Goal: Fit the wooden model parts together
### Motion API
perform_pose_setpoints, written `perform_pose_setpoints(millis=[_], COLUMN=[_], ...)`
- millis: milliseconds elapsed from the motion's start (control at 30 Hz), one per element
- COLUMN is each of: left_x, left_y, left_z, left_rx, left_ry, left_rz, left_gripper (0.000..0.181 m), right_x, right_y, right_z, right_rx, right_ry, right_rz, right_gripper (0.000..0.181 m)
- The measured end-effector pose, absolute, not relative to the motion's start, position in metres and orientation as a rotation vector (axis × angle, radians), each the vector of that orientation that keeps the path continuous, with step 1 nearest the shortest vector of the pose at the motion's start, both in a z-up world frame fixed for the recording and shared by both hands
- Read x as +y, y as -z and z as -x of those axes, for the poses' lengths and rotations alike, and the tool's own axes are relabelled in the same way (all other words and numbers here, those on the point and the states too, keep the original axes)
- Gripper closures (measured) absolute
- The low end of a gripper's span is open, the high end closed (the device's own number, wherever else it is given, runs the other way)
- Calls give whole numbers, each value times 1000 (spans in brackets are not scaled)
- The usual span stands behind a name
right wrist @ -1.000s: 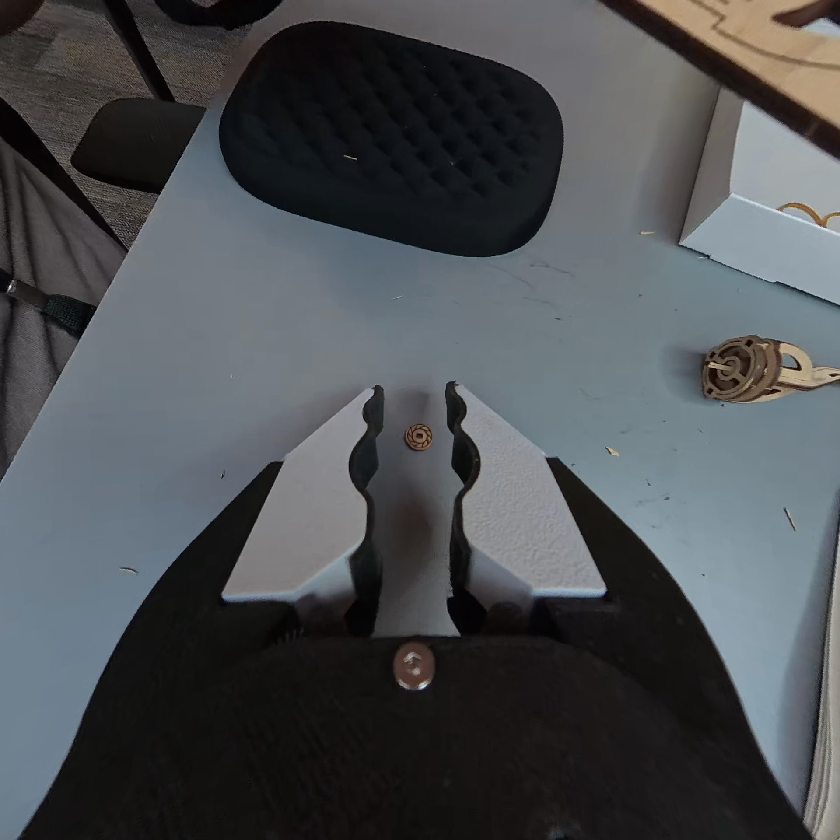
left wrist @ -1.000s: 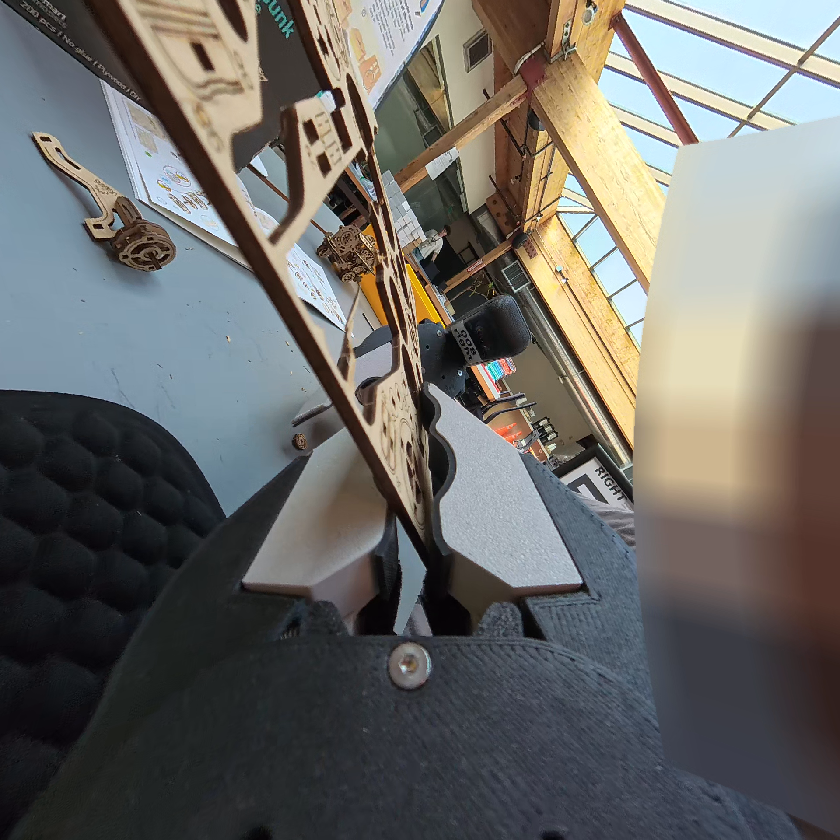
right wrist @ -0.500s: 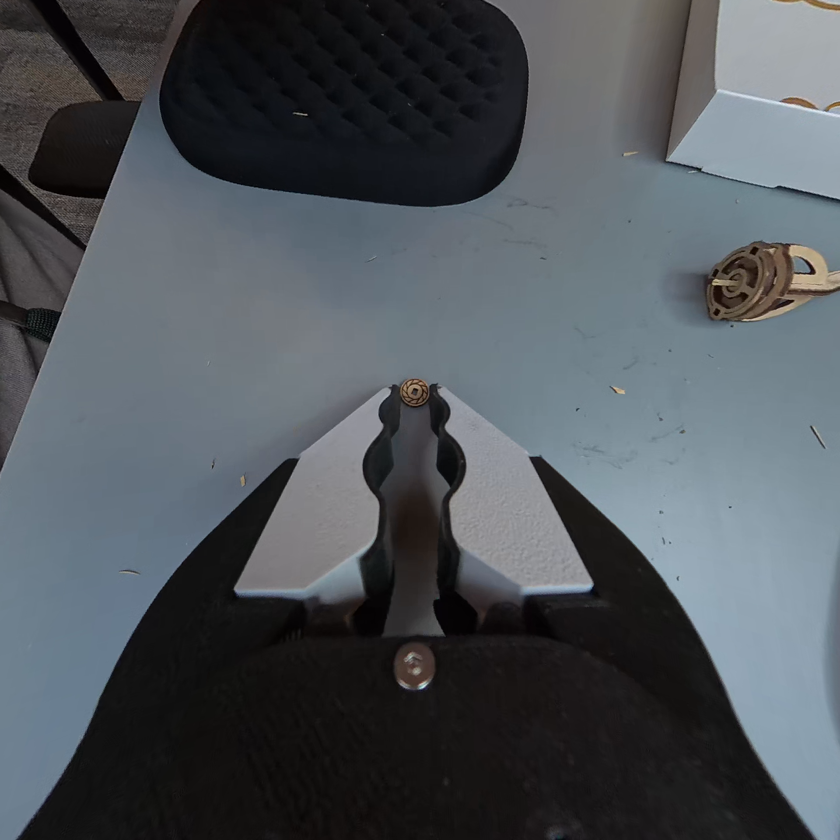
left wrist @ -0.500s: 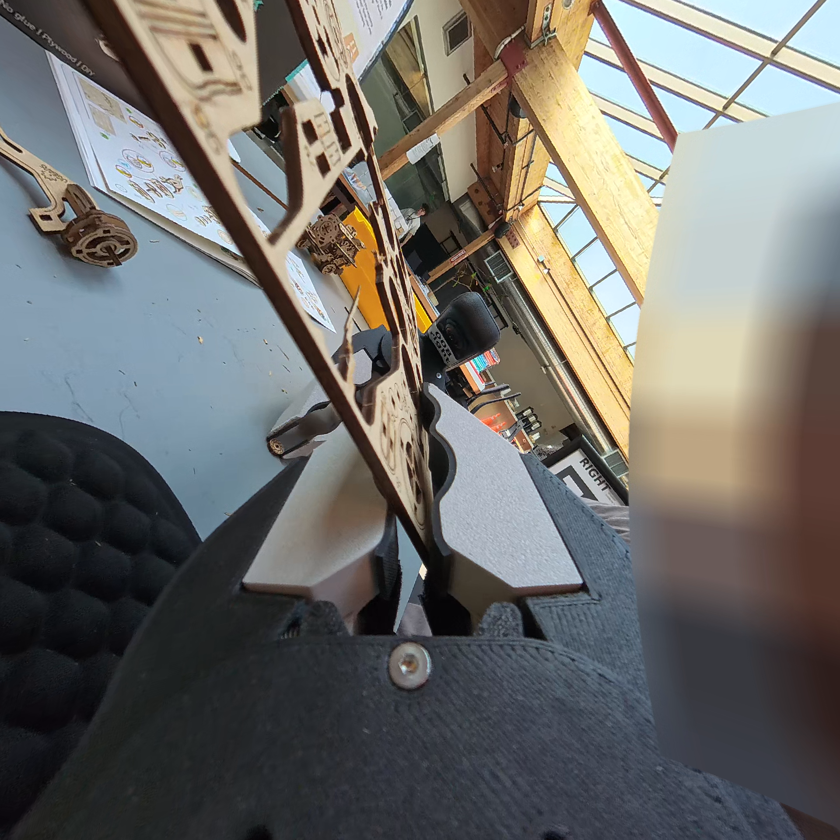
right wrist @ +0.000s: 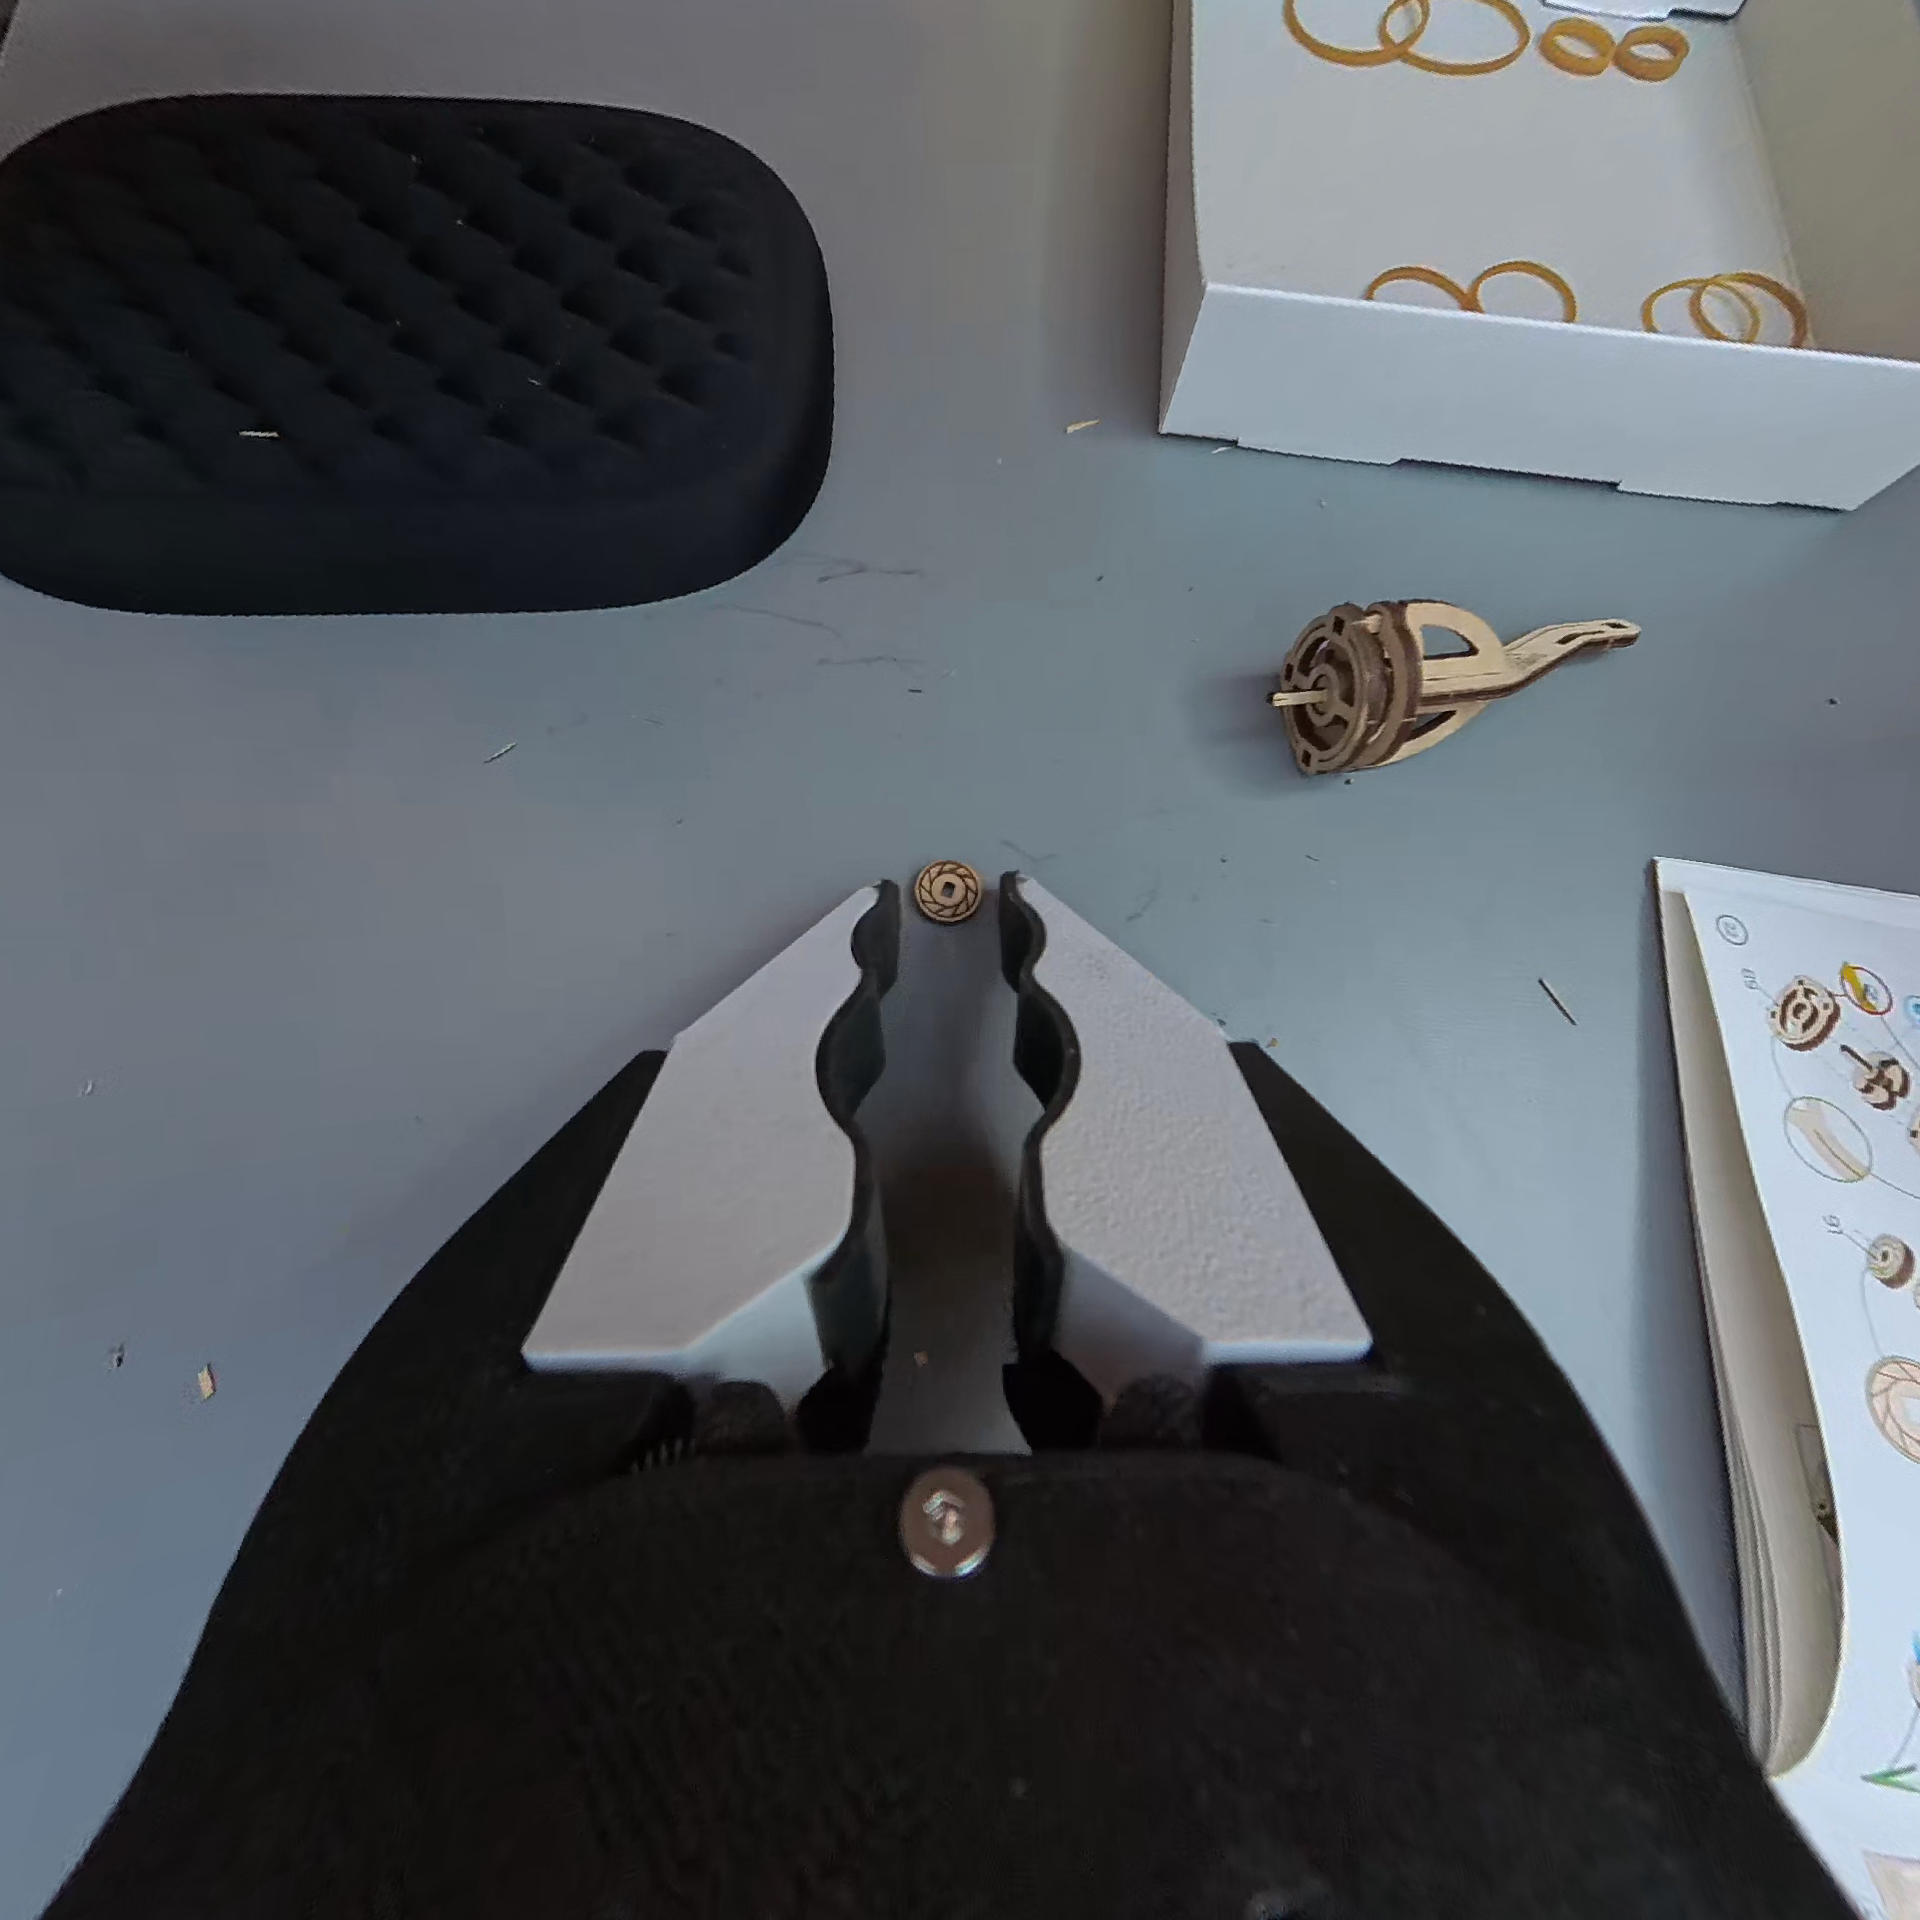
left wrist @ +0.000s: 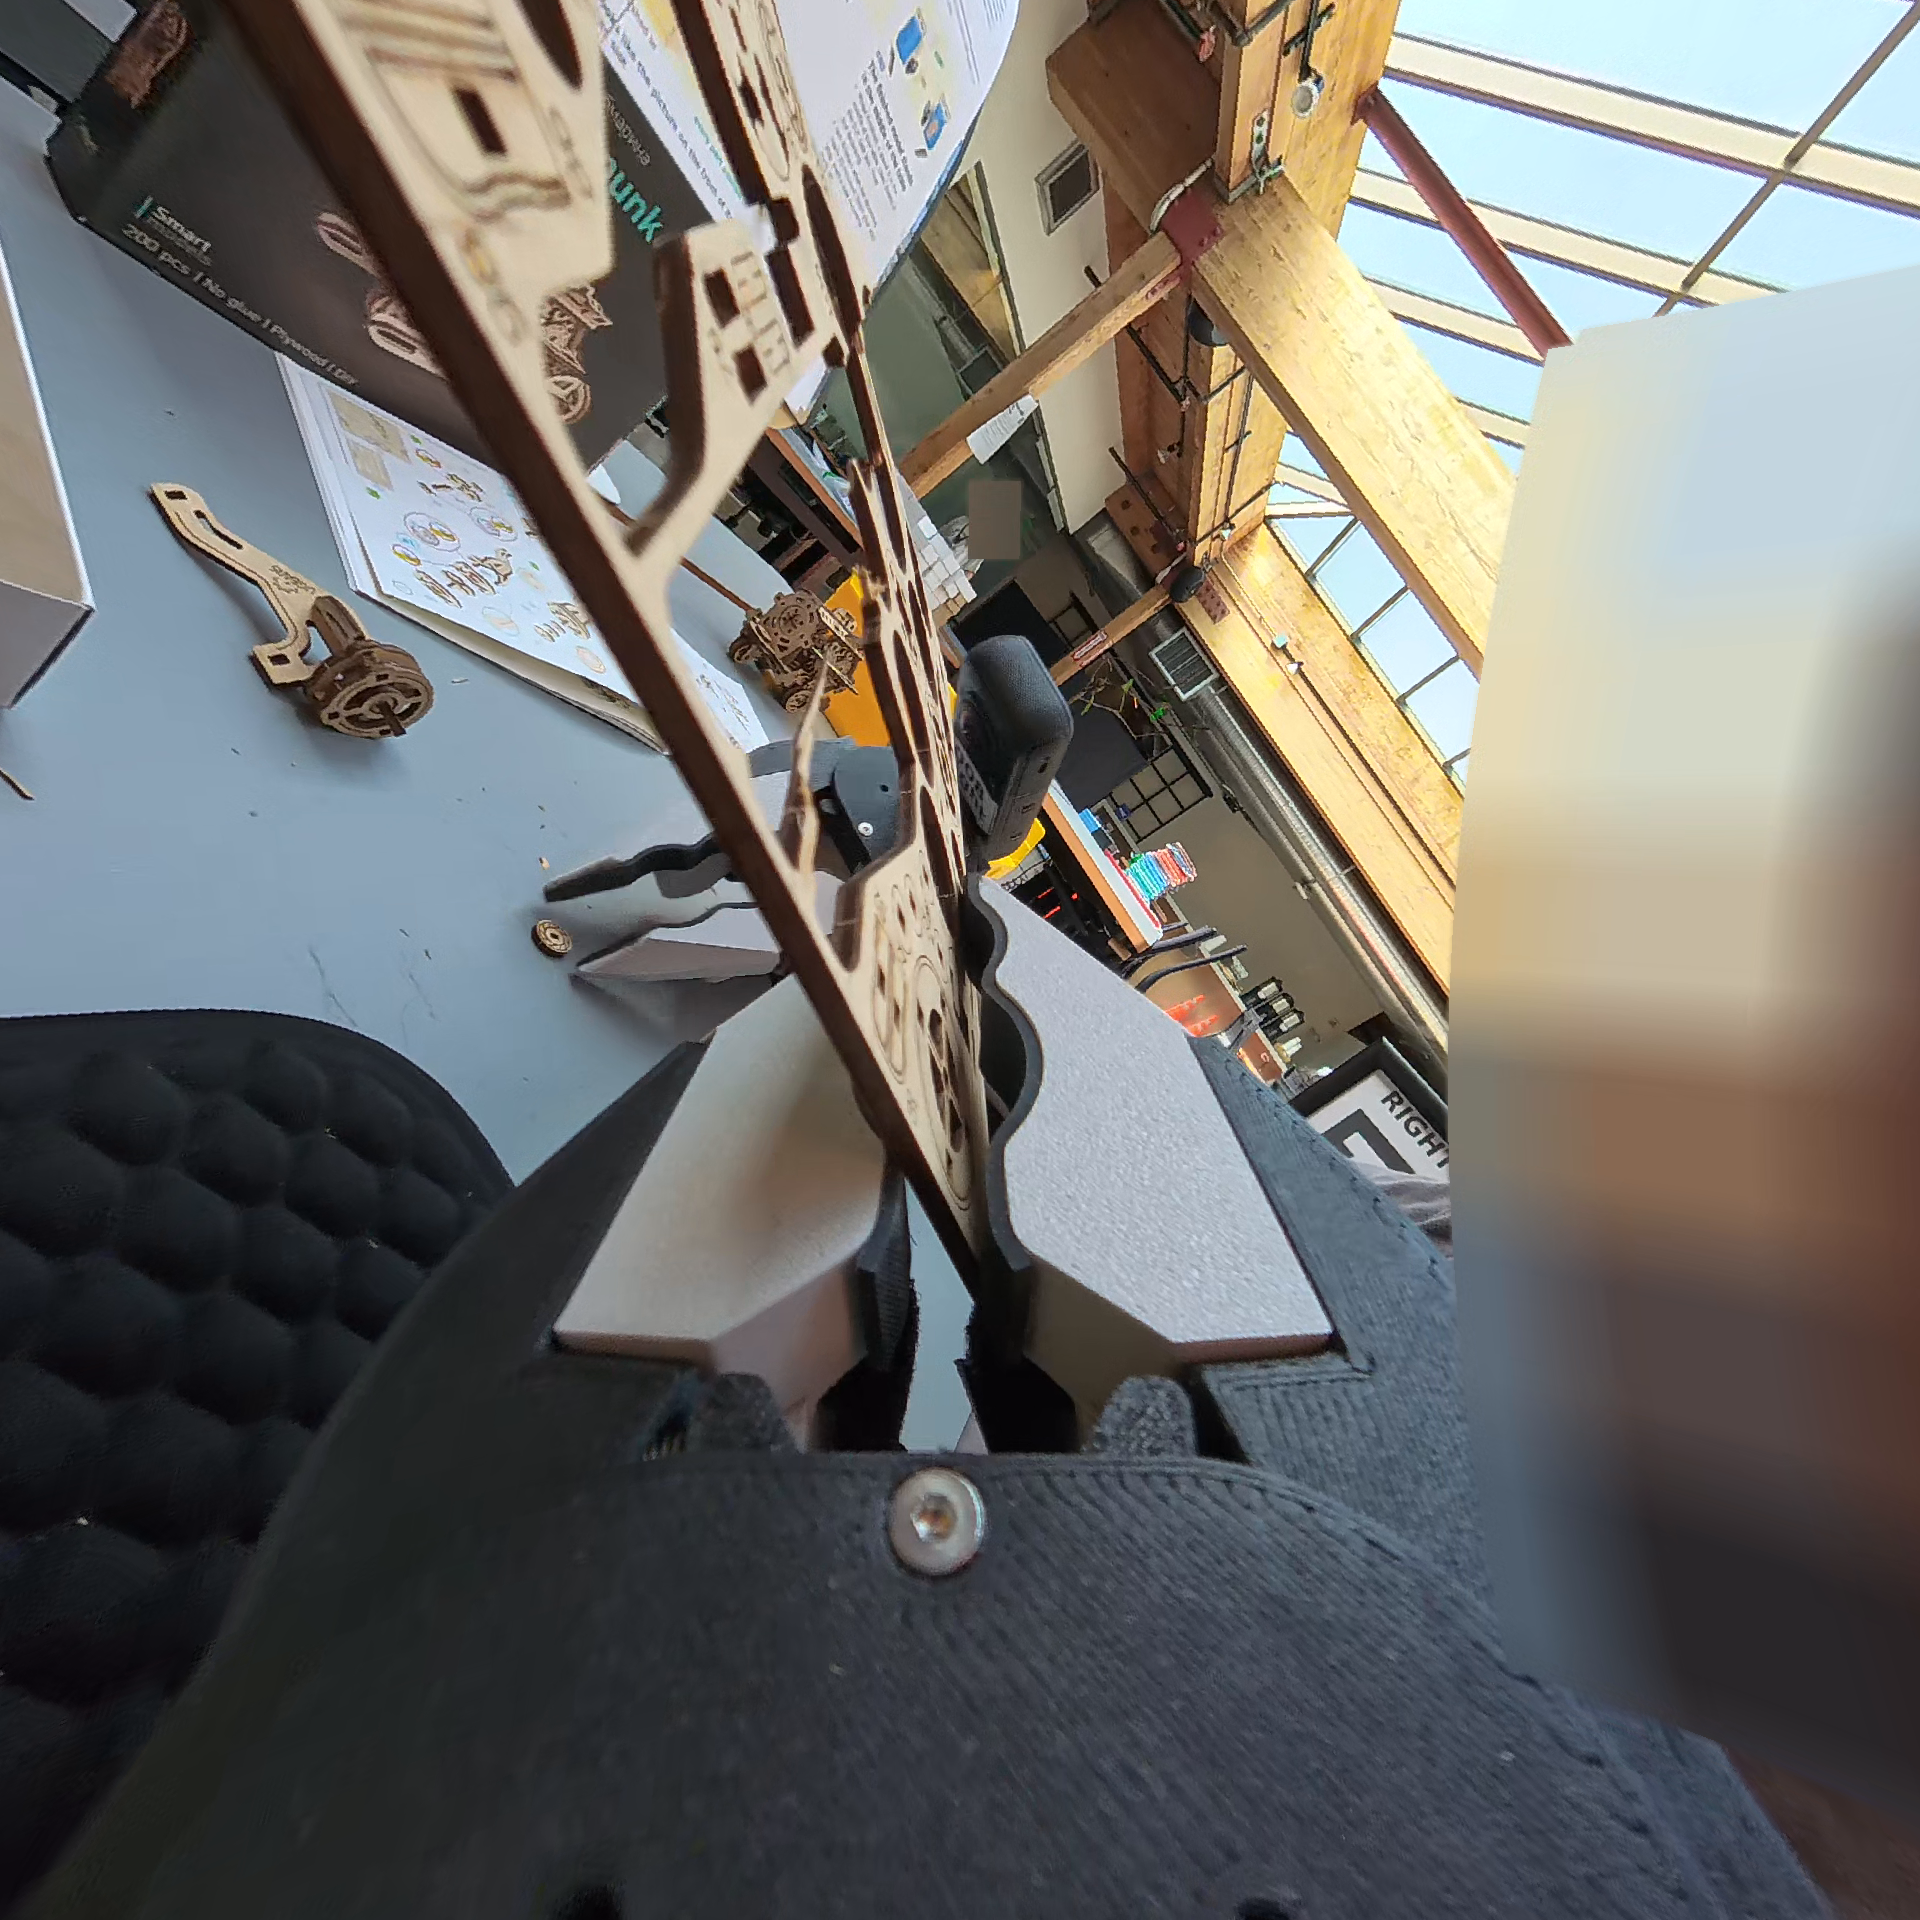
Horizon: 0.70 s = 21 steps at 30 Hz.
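Observation:
My left gripper (left wrist: 925, 997) is shut on the lower edge of a laser-cut wooden parts sheet (left wrist: 499, 208) and holds it up, tilted, above the grey table (left wrist: 208, 831). My right gripper (right wrist: 947, 904) is open and low over the table. A small round wooden disc (right wrist: 947, 891) lies flat between its fingertips, touching neither. The disc also shows in the left wrist view (left wrist: 552, 938), just beyond the right gripper (left wrist: 644, 894). A wooden wheel-and-arm sub-assembly (right wrist: 1382, 686) lies on the table to the right; it shows in the left wrist view too (left wrist: 343, 675).
A black dimpled cushion (right wrist: 395, 343) lies at far left. A white open box (right wrist: 1455, 416) with rubber bands stands at far right. An instruction booklet (right wrist: 1818, 1247) lies at the right edge. A dark kit box (left wrist: 260, 229) and a built wooden model (left wrist: 795, 644) stand farther back. The gap from one gripper's tips to the other's is roughly 15 cm.
My right gripper closed its tips around the small disc half a second ago and has opened again; the disc still lies on the table. The left gripper keeps its hold on the sheet.

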State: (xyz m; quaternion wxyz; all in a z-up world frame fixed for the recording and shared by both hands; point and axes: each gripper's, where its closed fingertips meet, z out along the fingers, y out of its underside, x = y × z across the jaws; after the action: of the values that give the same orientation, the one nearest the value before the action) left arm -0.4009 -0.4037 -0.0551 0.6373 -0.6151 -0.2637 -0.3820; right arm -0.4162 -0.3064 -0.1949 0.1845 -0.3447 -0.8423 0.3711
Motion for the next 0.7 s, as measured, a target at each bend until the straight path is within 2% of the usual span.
perform_pose_setpoints(millis=[33, 167, 333, 467, 700], left_x=[-404, -402, -388, -377, -373], left_y=[57, 68, 82, 87, 95], left_z=[401, 400, 391, 380, 361], left_rx=[-604, -598, -553, -510, -415], left_ry=[867, 842, 840, 886, 921], left_rz=[1414, 1477, 1569, 1607, 1701], left_gripper=[179, 180, 179, 179, 179], right_x=[-304, -290, -284, -296, -285], right_y=[191, 161, 127, 106, 93], right_z=[415, 395, 366, 355, 357], right_rx=[-2352, -2219, -1979, -1841, -1685], right_ry=[-1051, -1180, -1548, -1909, -2172], right_rz=[955, 985, 1143, 1270, 1379], right_gripper=[154, 154, 153, 137, 138])
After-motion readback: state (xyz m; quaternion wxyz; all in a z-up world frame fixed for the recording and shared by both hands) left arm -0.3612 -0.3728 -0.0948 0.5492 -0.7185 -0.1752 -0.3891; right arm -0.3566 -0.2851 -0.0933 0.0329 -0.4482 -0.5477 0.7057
